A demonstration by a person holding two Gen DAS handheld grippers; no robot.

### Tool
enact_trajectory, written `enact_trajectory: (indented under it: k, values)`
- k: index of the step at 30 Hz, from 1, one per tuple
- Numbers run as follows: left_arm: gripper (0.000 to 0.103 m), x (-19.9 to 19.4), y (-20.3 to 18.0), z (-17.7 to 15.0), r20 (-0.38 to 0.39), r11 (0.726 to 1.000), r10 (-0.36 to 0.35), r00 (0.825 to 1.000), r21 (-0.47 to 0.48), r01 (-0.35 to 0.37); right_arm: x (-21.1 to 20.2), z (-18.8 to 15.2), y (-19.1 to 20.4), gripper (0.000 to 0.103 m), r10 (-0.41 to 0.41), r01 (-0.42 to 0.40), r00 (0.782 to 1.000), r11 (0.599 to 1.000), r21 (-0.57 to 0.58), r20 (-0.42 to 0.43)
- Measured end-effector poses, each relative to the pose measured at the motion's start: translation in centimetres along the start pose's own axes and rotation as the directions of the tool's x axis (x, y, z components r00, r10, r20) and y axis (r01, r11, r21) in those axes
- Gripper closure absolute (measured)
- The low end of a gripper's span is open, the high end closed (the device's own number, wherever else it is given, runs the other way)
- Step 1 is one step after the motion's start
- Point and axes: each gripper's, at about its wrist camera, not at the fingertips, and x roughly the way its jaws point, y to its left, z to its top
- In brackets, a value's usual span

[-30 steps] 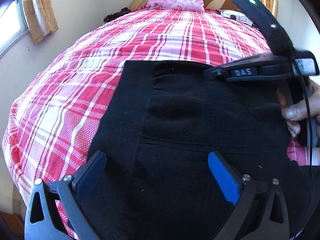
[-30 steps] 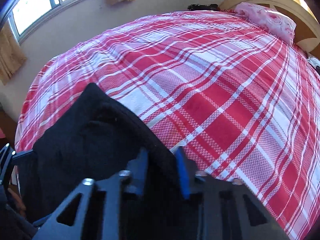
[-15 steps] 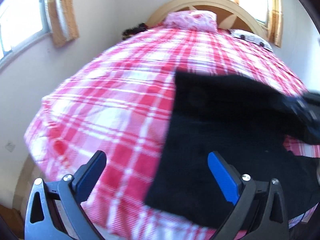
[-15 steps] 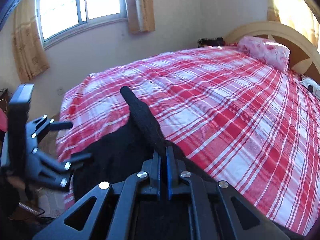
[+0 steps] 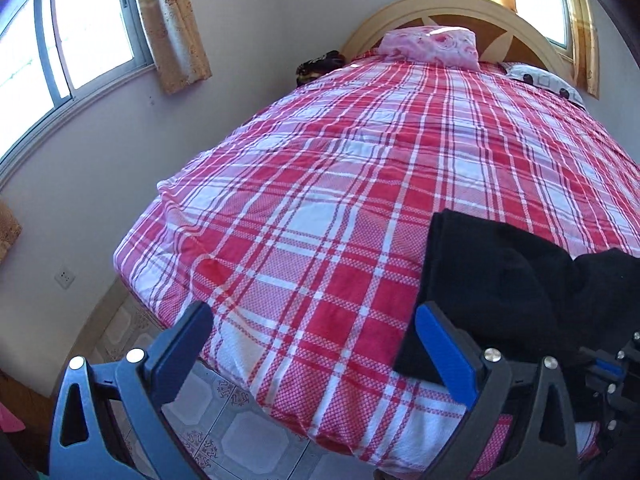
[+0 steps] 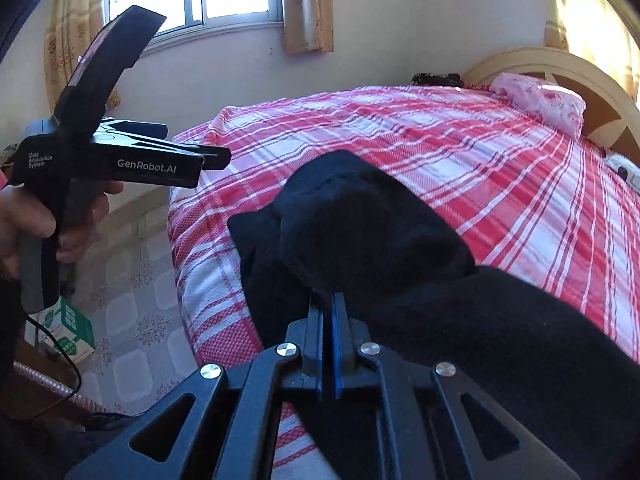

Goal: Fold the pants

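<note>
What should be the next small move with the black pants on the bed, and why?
Probably the left gripper should move right to the pants and take their near edge. It is open, with only the bed cover between its fingers, while the right gripper is shut on a bunched fold of the cloth. Two grips would let the fold be laid flat.

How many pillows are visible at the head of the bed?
2: a pink floral pillow against the headboard, and a white patterned pillow to its right, partly cut off. Others may be hidden.
</note>
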Motion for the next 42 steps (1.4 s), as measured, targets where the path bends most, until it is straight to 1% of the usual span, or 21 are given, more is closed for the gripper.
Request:
enact_trajectory:
  k: [5,9,12,14,17,19,20,21,22,24,26,29,31,32,34,35,37,38,40,41,42]
  values:
    - [0.000,-0.3,0.4,0.3,0.020,0.999,0.033,0.999,-0.004,-0.033,-3.4,1.3,-0.2,0.099,0.053,-0.060,0.993,0.995,0.075,0.101]
    - [0.000,-0.3,0.8,0.3,0.018,0.999,0.042,0.999,-0.020,-0.042,-2.2,1.4,0.3,0.099,0.139,-0.145,0.988,0.985,0.097,0.061]
    - [0.000,-0.6,-0.3,0.5,0.036,0.999,0.039,0.999,0.008,-0.039,0.7,-0.2,2.1,0.099,0.119,-0.117,0.993,0.991,0.061,-0.025]
    - [0.000,-0.9,-1.5,0.9,0.055,0.999,0.032,0.998,0.028,-0.034,2.4,-1.4,3.0,0.098,0.062,-0.060,0.996,0.998,0.025,-0.057]
    - [0.000,-1.2,-3.8,1.7,0.076,0.998,-0.010,0.997,0.056,0.006,2.7,-2.4,3.2,0.096,0.043,-0.043,0.999,0.998,0.037,-0.013]
    - [0.000,-1.3,-5.5,2.4,0.092,0.997,-0.039,0.995,0.071,0.033,2.2,-2.4,2.7,0.092,0.073,-0.072,0.997,0.995,0.074,-0.012]
    - [0.000,-1.2,-5.9,2.6,0.094,0.997,-0.043,0.995,0.074,0.036,1.6,-2.3,2.1,0.085,0.099,-0.099,0.995,0.989,0.107,0.002]
    - [0.000,-0.7,-6.6,2.8,0.088,0.996,-0.046,0.995,0.079,0.039,0.7,-2.3,1.4,0.075,0.133,-0.136,0.991,0.979,0.149,0.033]
    - [0.000,-0.4,-7.0,2.8,0.079,0.996,-0.044,0.996,0.082,0.038,-0.7,-2.4,0.5,0.069,0.176,-0.190,0.981,0.962,0.197,0.087]
    - [0.000,0.9,-7.8,2.5,0.046,0.994,-0.048,0.998,0.096,0.043,-3.4,-2.5,-0.6,0.046,0.192,-0.233,0.966,0.939,0.252,0.176]
    - [0.000,2.2,-8.6,1.9,0.004,0.993,-0.028,1.000,0.116,0.028,-6.7,-3.0,-2.2,0.043,0.161,-0.233,0.953,0.930,0.284,0.256]
    - [0.000,4.1,-9.1,0.6,-0.062,0.991,0.012,0.998,0.134,-0.004,-12.6,-4.8,-5.8,0.043,-0.056,-0.071,0.945,0.926,0.371,0.322]
    - [0.000,5.0,-8.8,-0.2,-0.094,0.993,0.014,0.995,0.118,-0.003,-16.9,-7.3,-9.6,0.043,-0.239,0.059,0.919,0.869,0.491,0.313]
    - [0.000,5.0,-8.7,-0.6,-0.091,0.995,0.004,0.996,0.100,0.005,-19.0,-8.8,-11.7,0.043,-0.325,0.116,0.899,0.824,0.554,0.294]
    - [0.000,5.0,-8.3,-0.7,-0.098,0.998,-0.014,0.995,0.059,0.020,-23.4,-12.6,-16.8,0.043,-0.494,0.223,0.842,0.683,0.695,0.216]
    - [0.000,5.1,-8.2,-0.6,-0.104,0.998,-0.016,0.994,0.052,0.022,-25.5,-14.8,-19.2,0.043,-0.554,0.245,0.815,0.596,0.765,0.171]
    - [0.000,5.2,-8.1,-0.5,-0.130,0.999,-0.020,0.991,0.025,0.024,-30.0,-19.7,-24.0,0.049,-0.644,0.228,0.758,0.403,0.886,0.098]
    - [0.000,5.4,-8.1,-0.5,-0.137,1.000,-0.019,0.990,0.018,0.022,-32.4,-22.3,-26.5,0.057,-0.686,0.210,0.725,0.306,0.929,0.063]
    - [0.000,5.3,-8.3,-0.4,-0.145,1.000,-0.007,0.989,0.015,0.009,-35.0,-25.2,-30.1,0.058,-0.720,0.197,0.694,0.211,0.957,0.016]
    - [0.000,5.3,-8.5,-0.4,-0.143,1.000,0.005,0.990,0.022,-0.002,-35.7,-26.1,-31.4,0.057,-0.733,0.206,0.680,0.179,0.962,-0.009]
    - [0.000,5.2,-8.8,-0.5,-0.137,0.999,0.021,0.990,0.034,-0.017,-36.5,-26.9,-32.9,0.057,-0.753,0.238,0.656,0.142,0.961,-0.051]
